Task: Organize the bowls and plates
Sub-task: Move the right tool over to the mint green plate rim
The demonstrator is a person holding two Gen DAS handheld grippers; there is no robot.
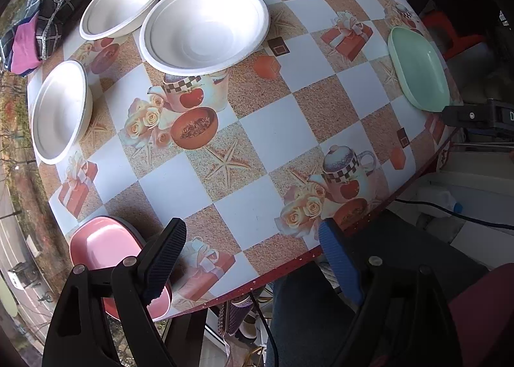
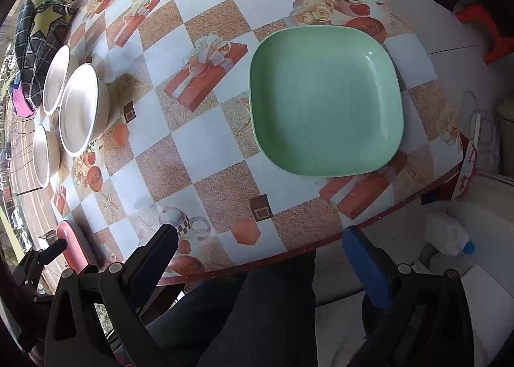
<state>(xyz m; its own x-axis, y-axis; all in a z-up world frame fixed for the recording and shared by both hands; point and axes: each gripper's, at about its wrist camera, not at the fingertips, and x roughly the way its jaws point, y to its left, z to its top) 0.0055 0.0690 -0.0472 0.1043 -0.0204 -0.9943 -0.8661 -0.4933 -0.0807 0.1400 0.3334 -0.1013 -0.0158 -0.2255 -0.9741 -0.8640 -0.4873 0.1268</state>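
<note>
Both cams ride the grippers and look steeply down past their own fingers at the desk (image 1: 276,129), fairly close. Left cam sits over the near edge toward the window side, pink plate (image 1: 106,245) right under it. Right cam hangs over the green plate (image 2: 324,100), near the opposite end. Shared: checkered cloth, three white bowls (image 1: 205,26), both plates. Left view catches what is probably the right gripper (image 1: 475,116) at its frame edge.

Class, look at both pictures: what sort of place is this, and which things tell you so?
Probably a home dining spot by a window: a patterned tablecloth, white bowls, a green plate and a street outside.
</note>
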